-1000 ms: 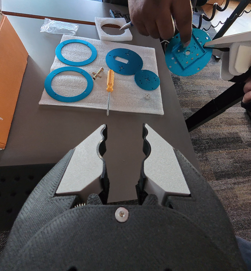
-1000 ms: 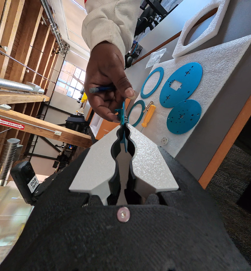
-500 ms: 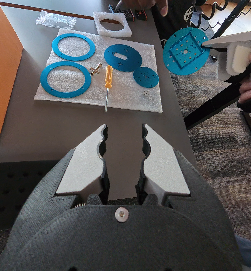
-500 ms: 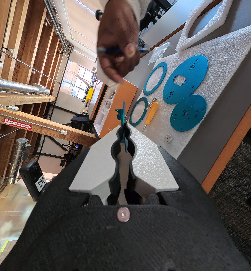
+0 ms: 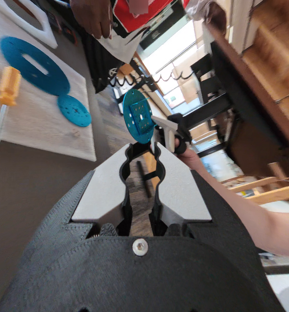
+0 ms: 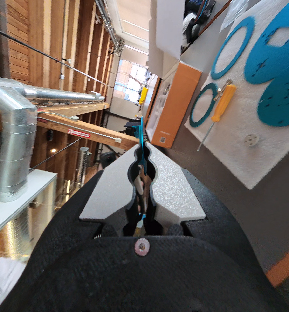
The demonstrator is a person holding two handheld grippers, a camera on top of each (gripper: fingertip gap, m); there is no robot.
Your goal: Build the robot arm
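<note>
Foam sheet (image 5: 39,128) serves as our landmark, a white pad on the grey worktop (image 5: 22,194). Nearest to us, off the sheet's near right corner and out past the worktop edge, our left hand-held gripper (image 5: 143,148) hangs empty, its jaws standing a moderate gap apart with carpet showing between them. Just beyond its tips, beside the sheet and in the air, we see the blue round plate (image 5: 137,118) with a raised square block on its face. Our right hand-held gripper (image 6: 142,148) is clamped on that plate's rim, so in its own view the plate reads as a thin upright edge.

On the sheet itself lie a small blue perforated disc (image 5: 74,110) at the near right, a larger blue disc with a slot (image 5: 34,65) behind it, and an orange-handled screwdriver (image 5: 8,86) to their left. From the right wrist view we also see two blue rings (image 6: 203,104) on the sheet's far side from that camera, and a small white round part (image 6: 250,139) near one edge. Beyond the sheet sit a white foam frame (image 5: 39,25) and an orange box (image 6: 176,104). A person's hand (image 5: 93,16) hangs past the far edge.

If we bring the open jaws to the plate, we judge it best to meet the free rim squarely, since a thin edge could twist in a single pinch.
</note>
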